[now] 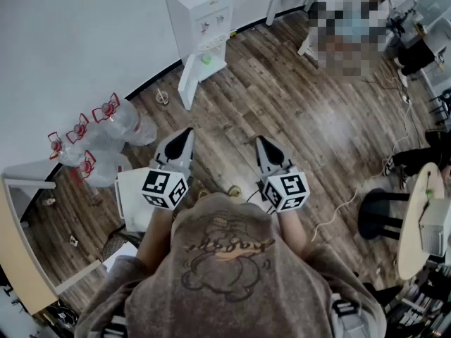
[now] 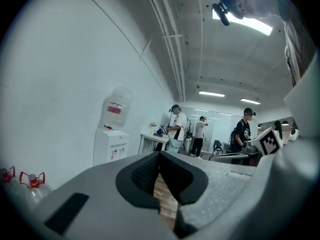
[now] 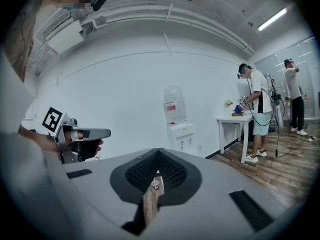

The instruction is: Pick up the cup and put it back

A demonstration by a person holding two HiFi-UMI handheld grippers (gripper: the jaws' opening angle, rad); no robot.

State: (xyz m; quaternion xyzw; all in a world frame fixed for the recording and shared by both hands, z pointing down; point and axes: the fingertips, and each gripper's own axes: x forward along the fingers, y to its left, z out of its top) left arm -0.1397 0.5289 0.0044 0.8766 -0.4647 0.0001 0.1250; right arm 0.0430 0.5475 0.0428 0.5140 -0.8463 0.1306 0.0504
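Both grippers are held out in front of the person, aimed roughly toward the dispenser (image 1: 201,20). The left gripper (image 1: 187,132) is closed all the way with nothing in it; you just see a sliver of floor (image 1: 282,104) past the tips. The right gripper (image 1: 261,141) is the same deal, jaws pinched together and empty. The cup (image 1: 162,97) sits on the floor just left of the dispenser's base, well away from both grippers. A few jugs (image 1: 116,118) lie further left of the dispenser.
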